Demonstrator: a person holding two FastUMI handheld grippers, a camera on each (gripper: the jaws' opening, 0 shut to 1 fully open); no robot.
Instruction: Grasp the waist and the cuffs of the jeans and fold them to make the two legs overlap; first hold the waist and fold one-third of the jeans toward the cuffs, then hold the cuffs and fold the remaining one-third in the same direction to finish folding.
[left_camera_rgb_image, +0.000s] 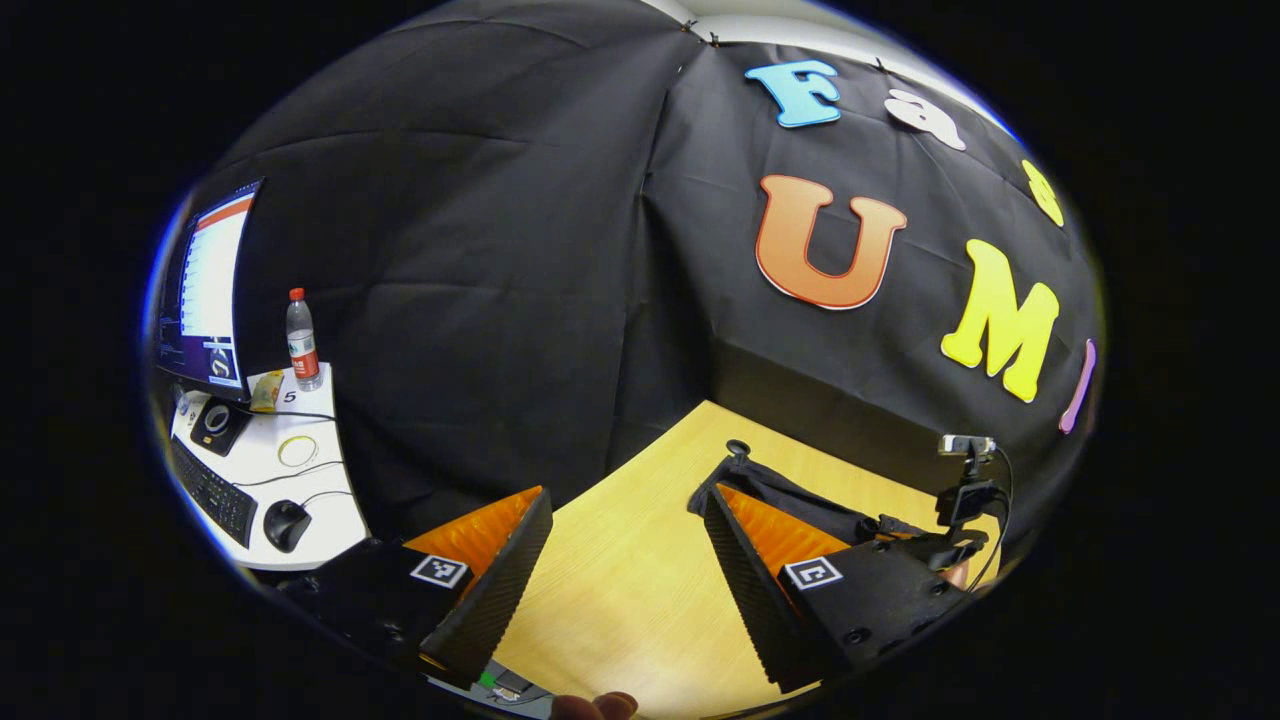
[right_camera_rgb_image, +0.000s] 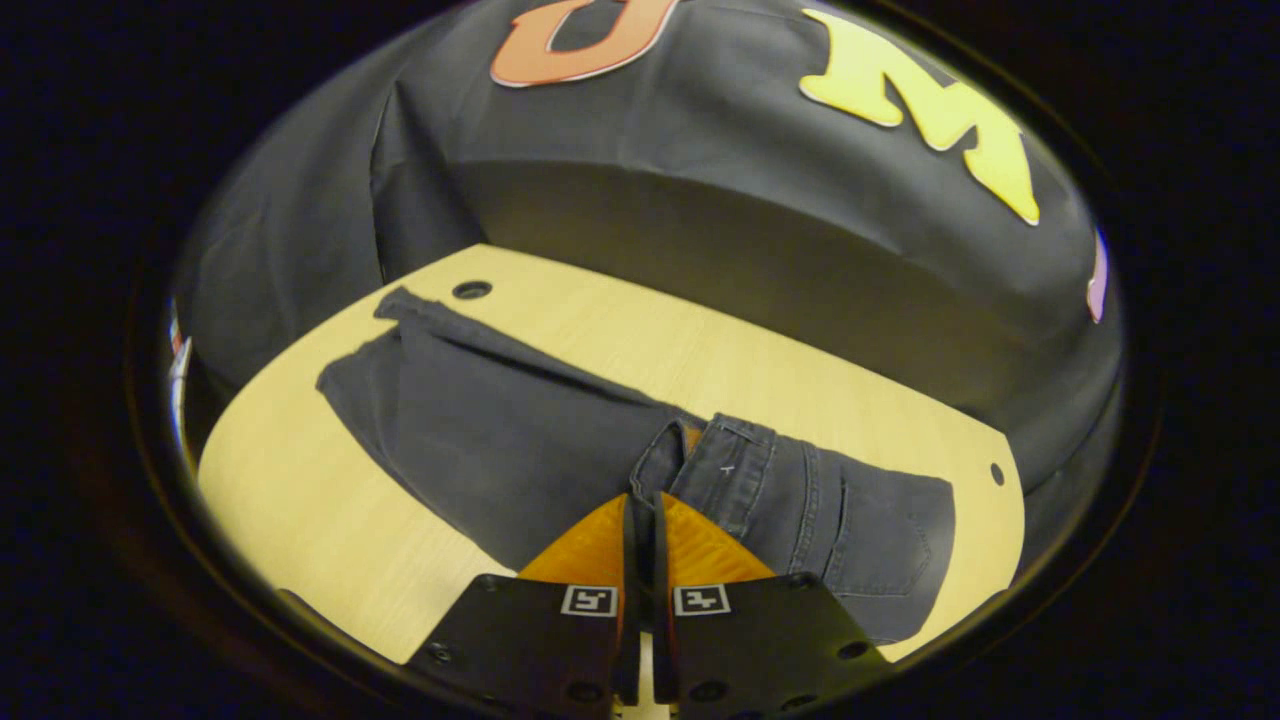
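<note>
Light wooden table (right_camera_rgb_image: 300, 500) with cable holes, dark jeans (right_camera_rgb_image: 480, 430) spread flat across its top

Open worktop at the near and far edges

The jeans (right_camera_rgb_image: 520, 440) lie lengthwise across the worktop (right_camera_rgb_image: 300, 500), leaving bare wood along its near-left edge and its far edge; beyond that far edge a cloth-draped ledge (right_camera_rgb_image: 760, 260) rises, closing off the back.
</note>
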